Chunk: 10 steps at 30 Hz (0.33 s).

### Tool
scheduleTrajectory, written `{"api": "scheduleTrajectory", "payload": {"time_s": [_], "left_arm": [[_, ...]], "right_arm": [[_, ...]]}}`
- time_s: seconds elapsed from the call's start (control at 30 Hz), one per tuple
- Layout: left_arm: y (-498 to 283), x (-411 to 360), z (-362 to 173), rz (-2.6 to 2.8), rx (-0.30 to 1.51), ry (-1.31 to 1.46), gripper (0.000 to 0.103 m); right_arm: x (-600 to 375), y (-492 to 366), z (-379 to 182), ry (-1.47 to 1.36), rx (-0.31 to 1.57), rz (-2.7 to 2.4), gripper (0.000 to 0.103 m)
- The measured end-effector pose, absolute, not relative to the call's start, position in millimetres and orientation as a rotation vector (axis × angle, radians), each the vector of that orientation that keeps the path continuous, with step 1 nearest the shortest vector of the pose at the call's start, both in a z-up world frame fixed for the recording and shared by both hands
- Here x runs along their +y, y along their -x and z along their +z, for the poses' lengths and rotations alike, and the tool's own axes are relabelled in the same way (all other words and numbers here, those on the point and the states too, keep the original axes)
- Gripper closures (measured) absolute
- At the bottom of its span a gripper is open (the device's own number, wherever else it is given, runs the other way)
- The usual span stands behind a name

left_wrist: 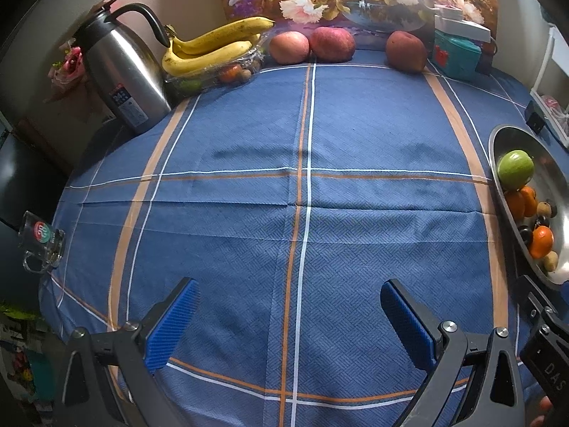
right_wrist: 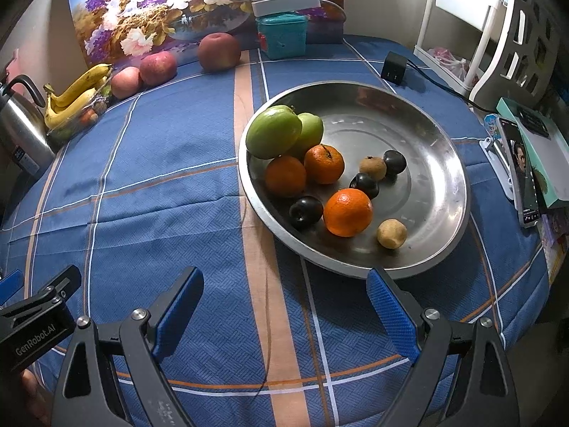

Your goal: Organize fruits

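Note:
A steel bowl on the blue checked cloth holds two green apples, three oranges, dark plums and small brown fruits. My right gripper hovers open just in front of the bowl's near rim, nothing between its blue pads. My left gripper is open over bare cloth, the bowl at its right. At the table's far edge lie three red apples, a bunch of bananas and a clear wrapped tray of small fruit.
A steel thermos jug stands far left, a glass mug near the left table edge. A teal box, a black charger with cable and a phone on a stand sit around the bowl. A flower painting leans behind.

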<state>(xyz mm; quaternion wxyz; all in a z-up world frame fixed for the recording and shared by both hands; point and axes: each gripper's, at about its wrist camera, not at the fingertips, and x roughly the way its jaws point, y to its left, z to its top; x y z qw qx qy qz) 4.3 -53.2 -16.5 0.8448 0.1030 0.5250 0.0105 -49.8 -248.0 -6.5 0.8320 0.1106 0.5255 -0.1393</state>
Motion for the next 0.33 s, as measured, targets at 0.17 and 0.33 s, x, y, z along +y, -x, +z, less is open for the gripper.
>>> {"api": "scheduleTrajectory", "payload": {"time_s": [0.17,0.33], "left_arm": [[-2.2,-54.2,-12.8,-0.016,1.091,-0.195,0.000],[-2.5,-56.6,-13.3,-0.017,1.092,-0.203,0.000]], "right_arm": [[-247.8,49.9,-6.4,-0.235,1.114,-0.295,0.010],[-247.8,49.9,-6.4,-0.234,1.114,-0.295,0.010]]}}
